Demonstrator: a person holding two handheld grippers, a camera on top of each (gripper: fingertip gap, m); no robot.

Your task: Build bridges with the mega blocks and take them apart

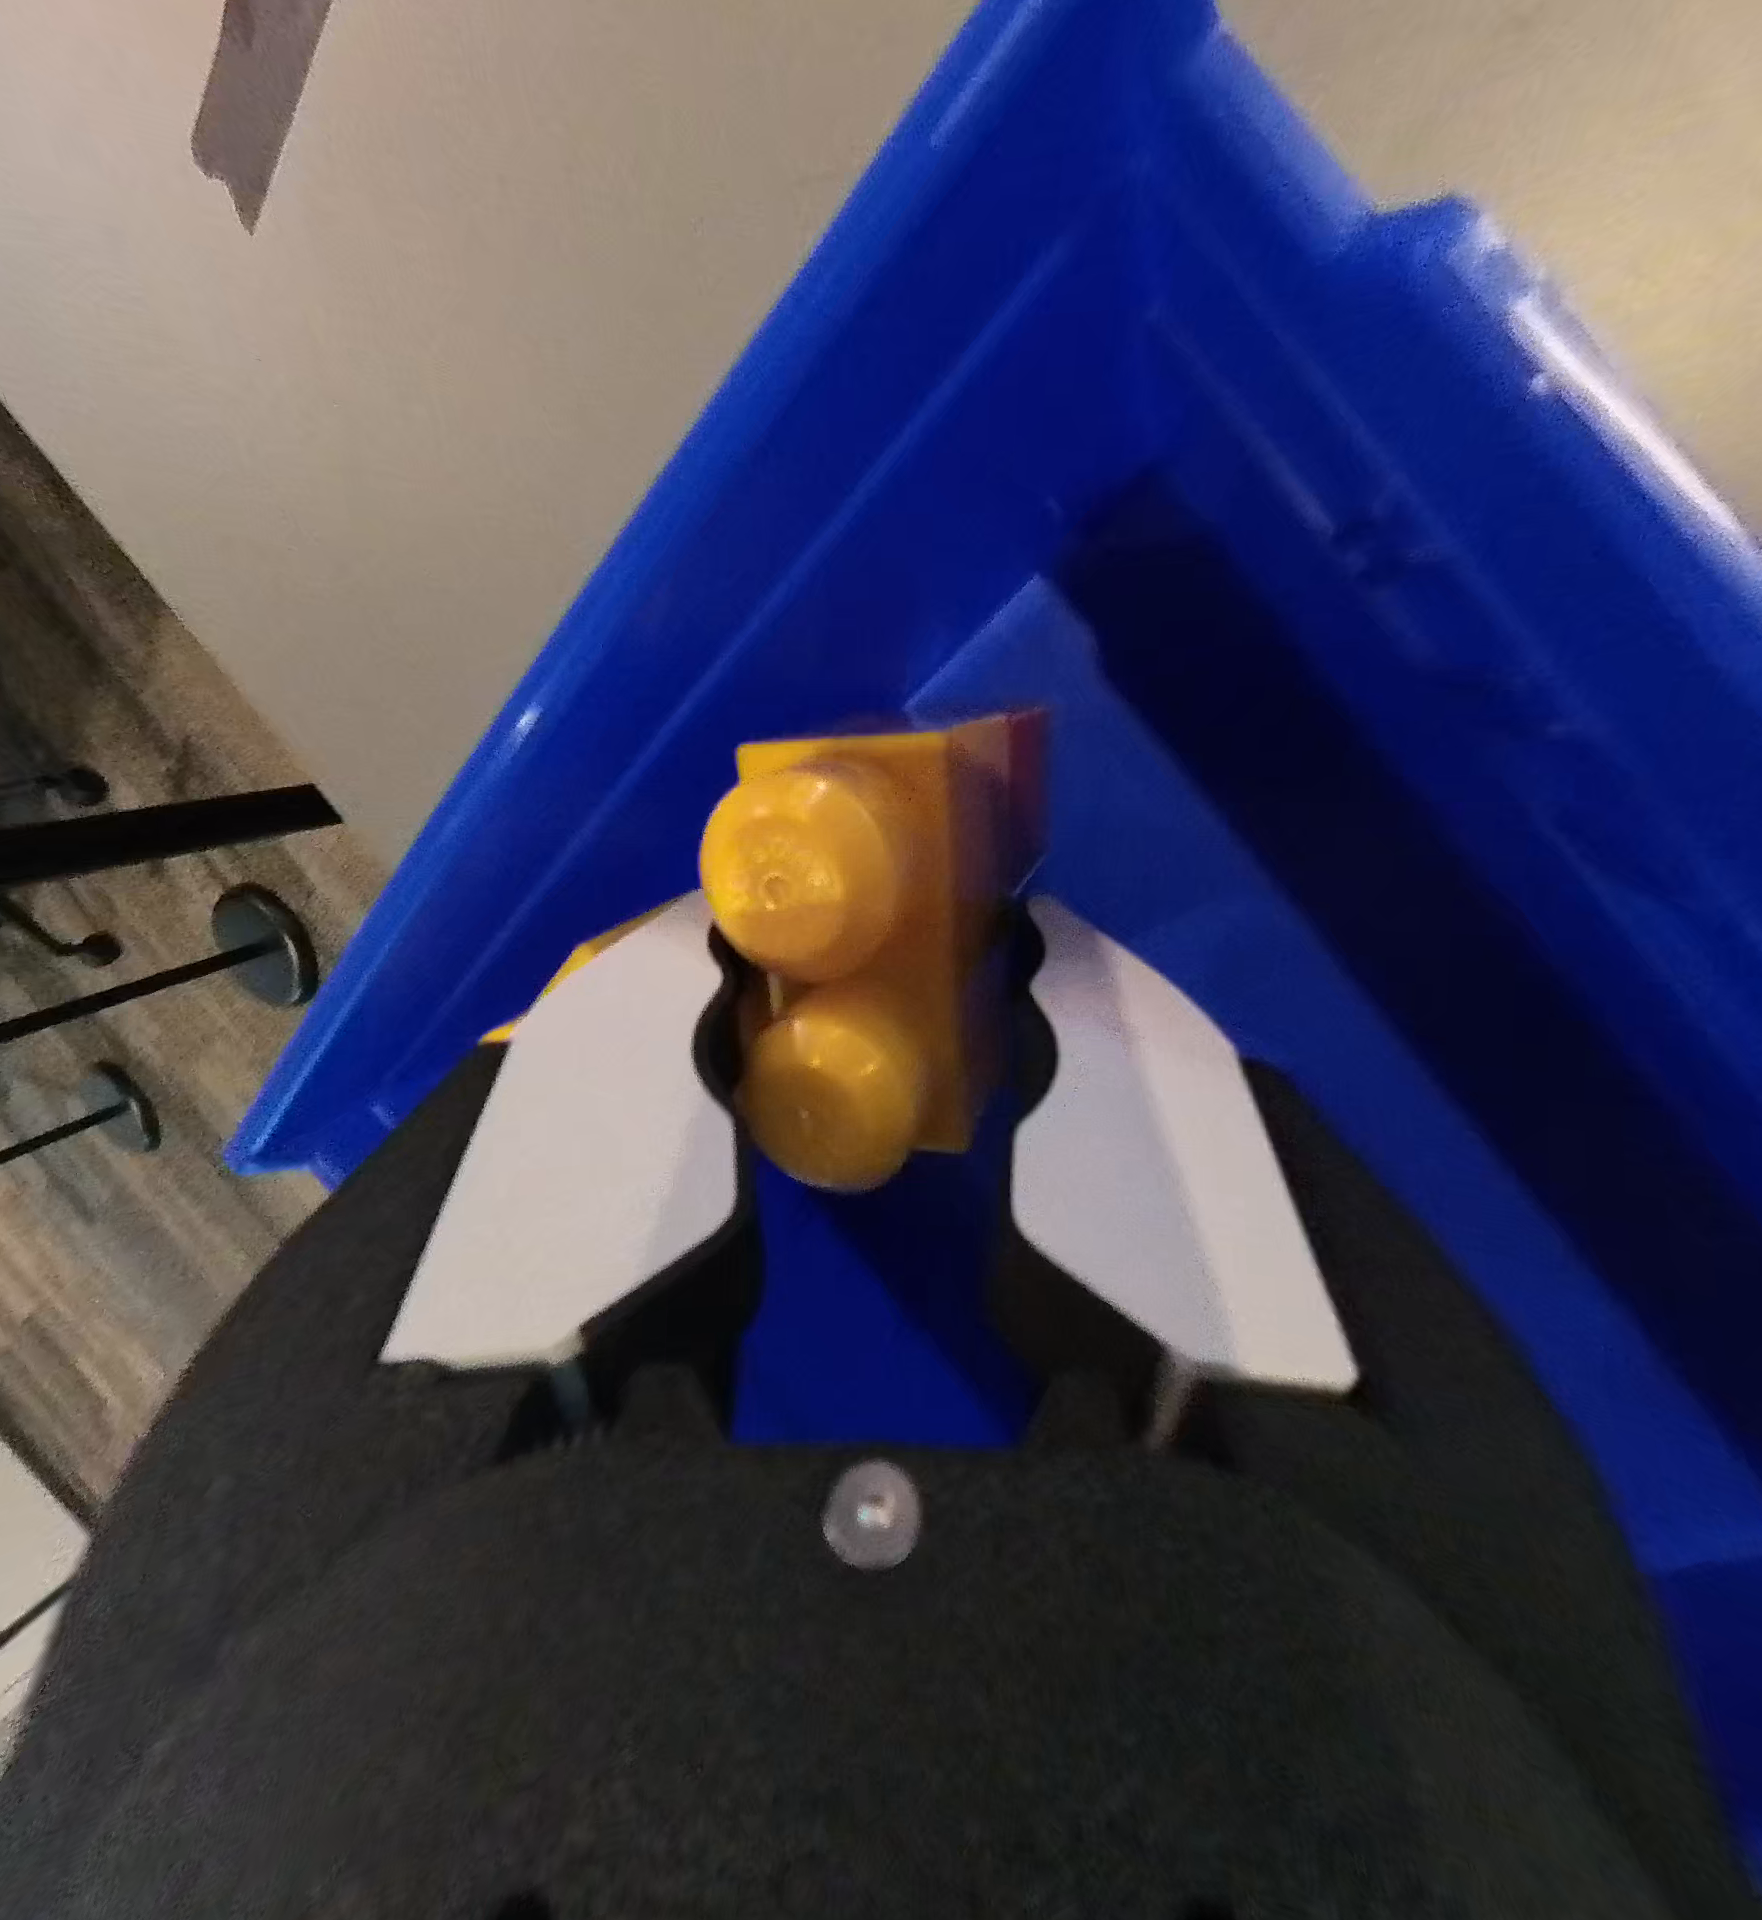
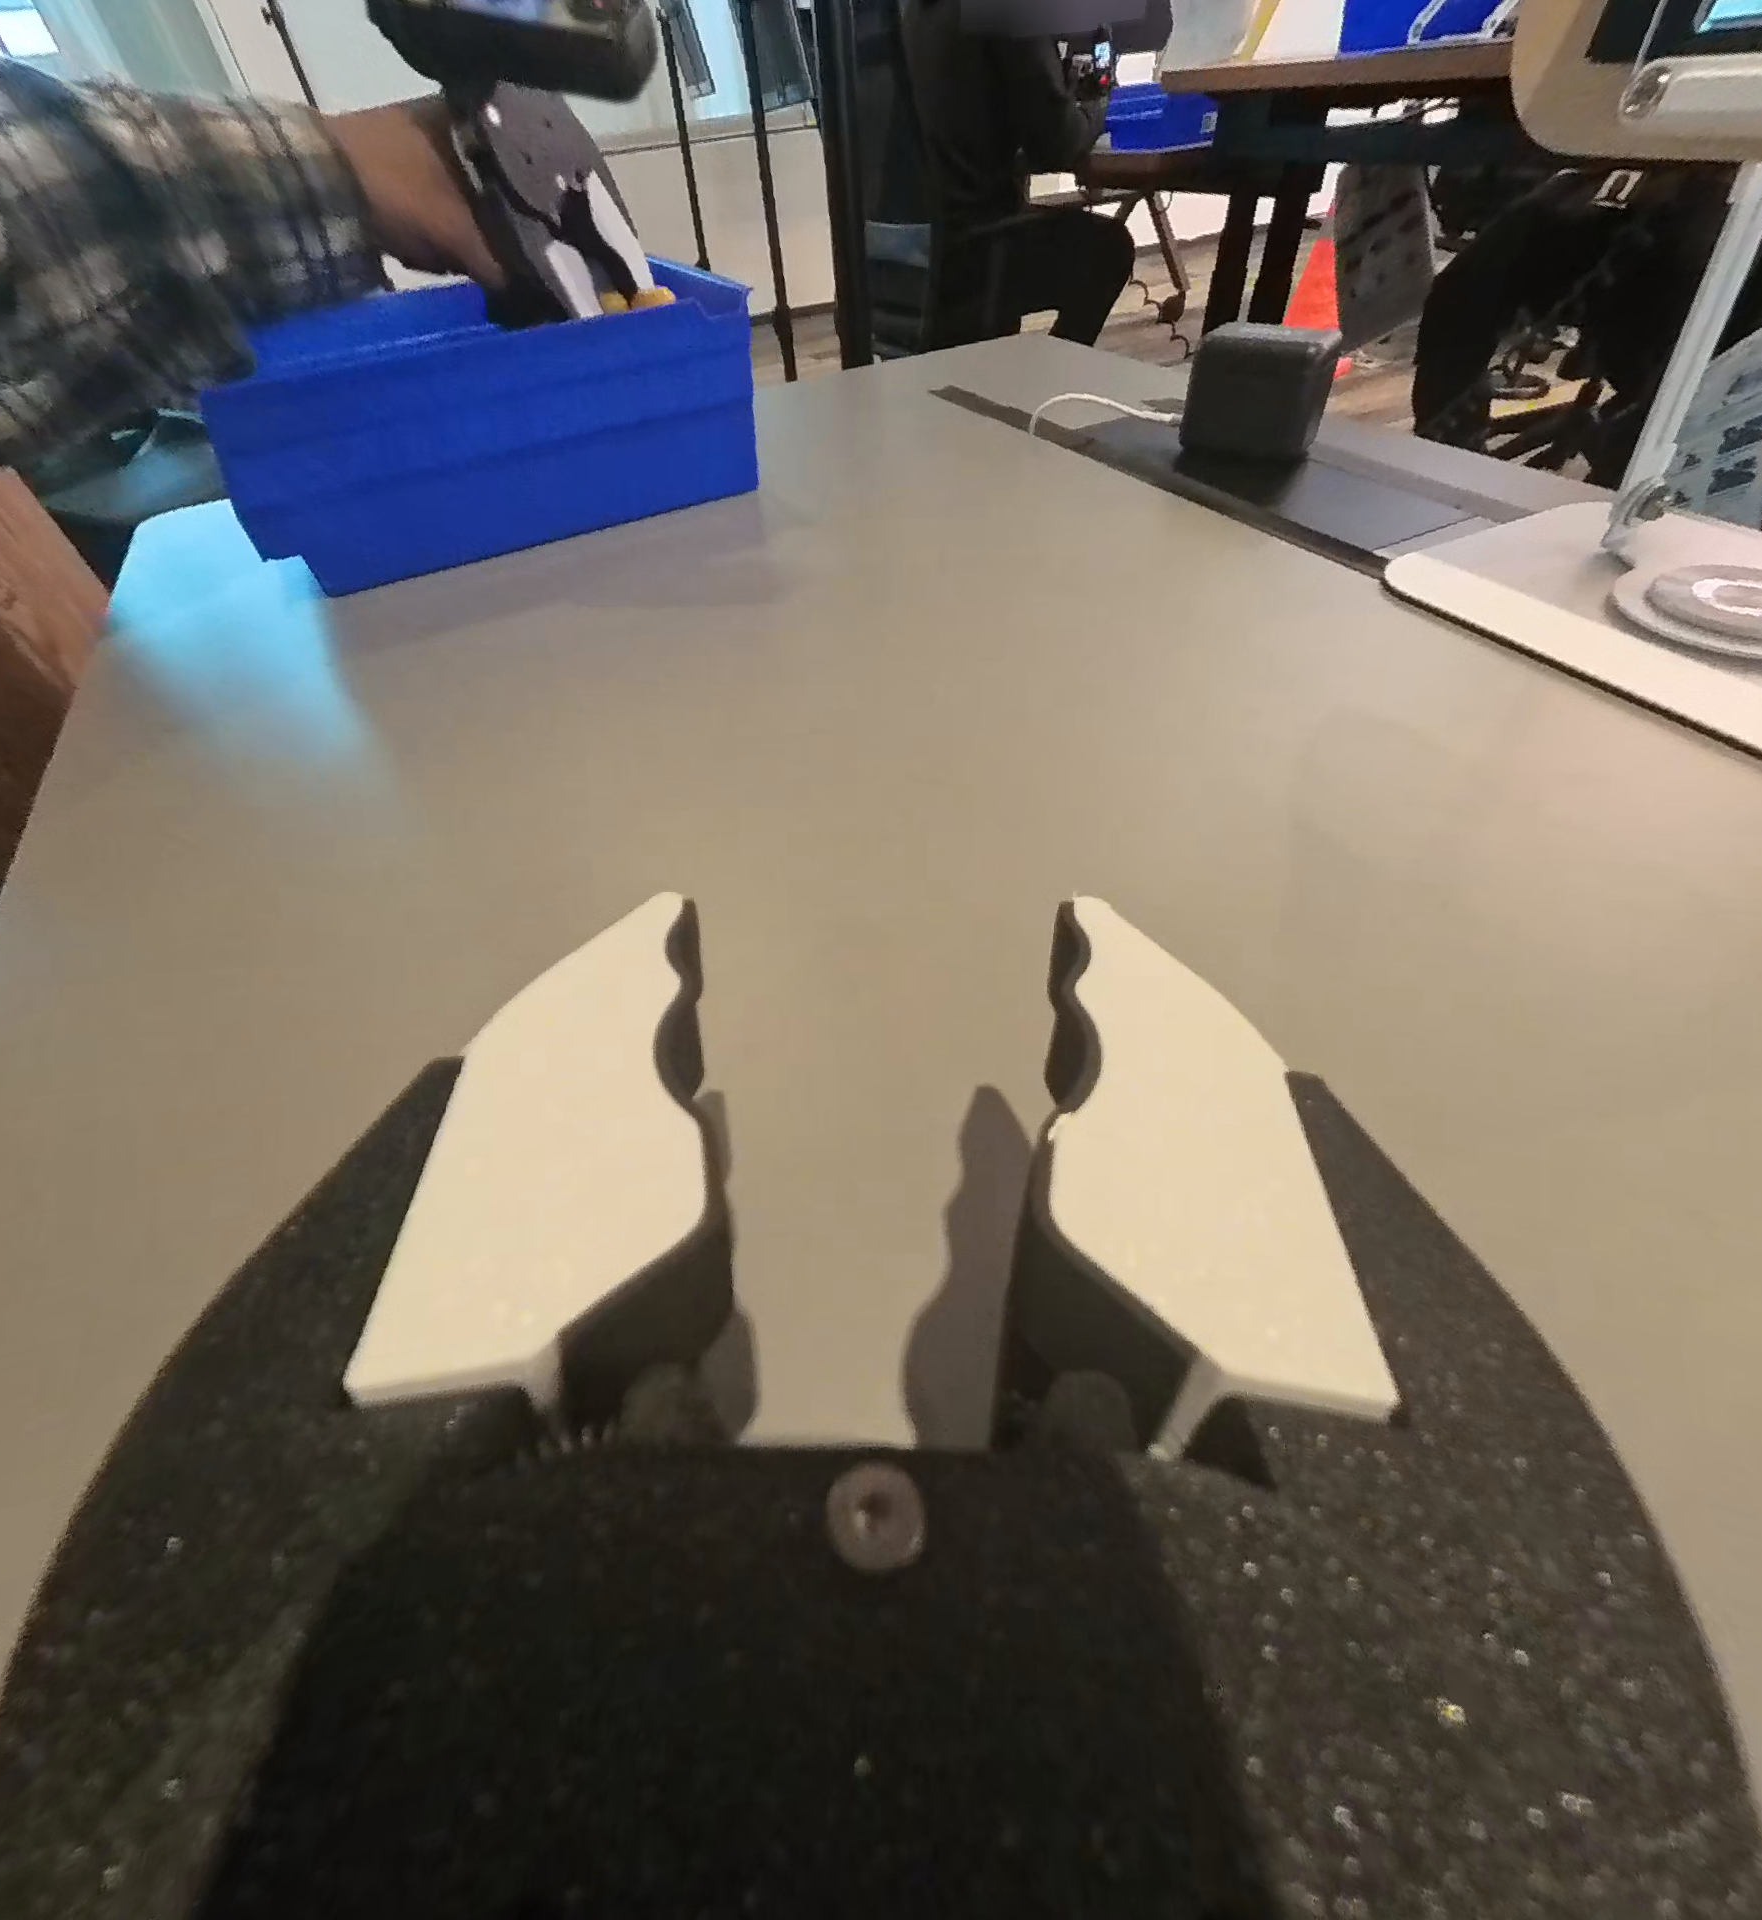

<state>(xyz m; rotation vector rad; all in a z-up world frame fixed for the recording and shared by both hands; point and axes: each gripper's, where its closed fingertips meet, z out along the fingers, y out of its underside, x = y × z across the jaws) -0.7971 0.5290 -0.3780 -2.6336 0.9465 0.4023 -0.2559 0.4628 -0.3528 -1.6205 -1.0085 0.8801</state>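
Left wrist view shows your left gripper clenched on a yellow two-stud block, its studs facing the camera, held at the inner corner of the blue bin. In the right wrist view your right gripper hangs released with nothing between its white fingers, low over the bare grey table. The bin sits at the table's far left corner, well apart from that gripper, and your left gripper reaches into it.
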